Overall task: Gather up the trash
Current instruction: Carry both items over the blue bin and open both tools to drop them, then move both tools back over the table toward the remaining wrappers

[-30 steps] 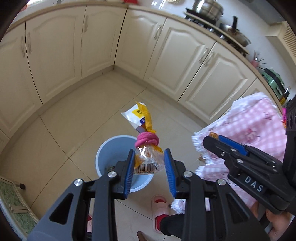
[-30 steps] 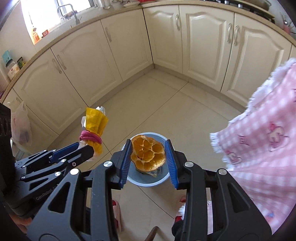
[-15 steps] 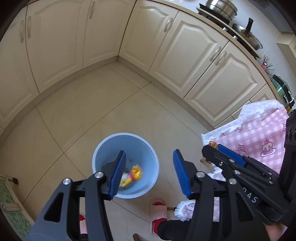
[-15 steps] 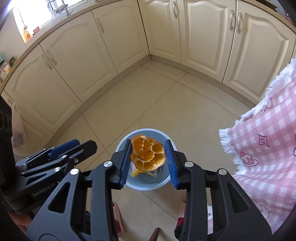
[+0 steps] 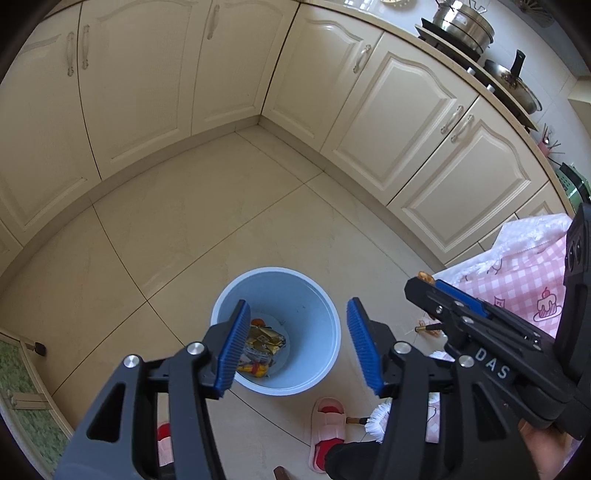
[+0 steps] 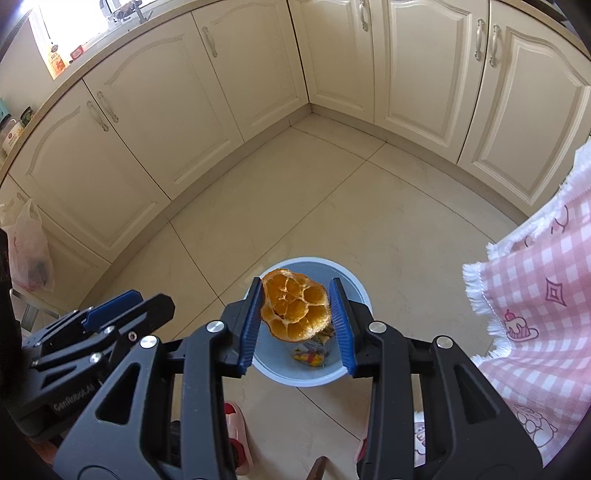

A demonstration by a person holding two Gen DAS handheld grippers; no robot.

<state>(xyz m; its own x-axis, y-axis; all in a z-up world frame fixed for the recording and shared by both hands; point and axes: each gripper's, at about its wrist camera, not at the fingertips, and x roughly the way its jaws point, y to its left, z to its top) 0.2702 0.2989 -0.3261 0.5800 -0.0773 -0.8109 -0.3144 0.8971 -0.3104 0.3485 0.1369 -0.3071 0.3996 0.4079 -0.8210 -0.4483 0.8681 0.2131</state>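
Left wrist view. The left gripper (image 5: 295,347) hangs over the blue bin (image 5: 325,317), which stands on the tiled floor (image 5: 192,221). Its blue pads (image 5: 232,350) stand well apart with nothing between them. A crumpled snack bag (image 5: 264,341) lies at the bottom of the bin, with smaller yellow and red scraps beside it. To the right, the right gripper (image 5: 424,282) reaches in from the edge of the frame, seen side-on; a sliver of orange shows at its tip. Behind it hangs a pink checked cloth (image 5: 524,273) with a white fringe. Below the bin, a pink slipper (image 5: 327,432) rests on the floor. Cream cabinets (image 5: 402,122) line the far walls, and a steel pot (image 5: 463,22) and a pan (image 5: 513,83) sit on the counter at the upper right.

Right wrist view. The right gripper (image 6: 295,314) is partly closed on an orange peel (image 6: 295,306), whose edges meet both pads (image 6: 251,325). The peel is held above the mouth of the bin (image 6: 354,288), inner side toward the camera. Under it, the bag (image 6: 321,338) and the coloured scraps lie in the bin. At the lower left, the left gripper (image 6: 147,301) enters side-on; from this angle its opening cannot be told. The cloth (image 6: 539,295) fills the right edge. A plastic bag (image 6: 27,251) hangs at the left edge beside the cabinets (image 6: 155,118).
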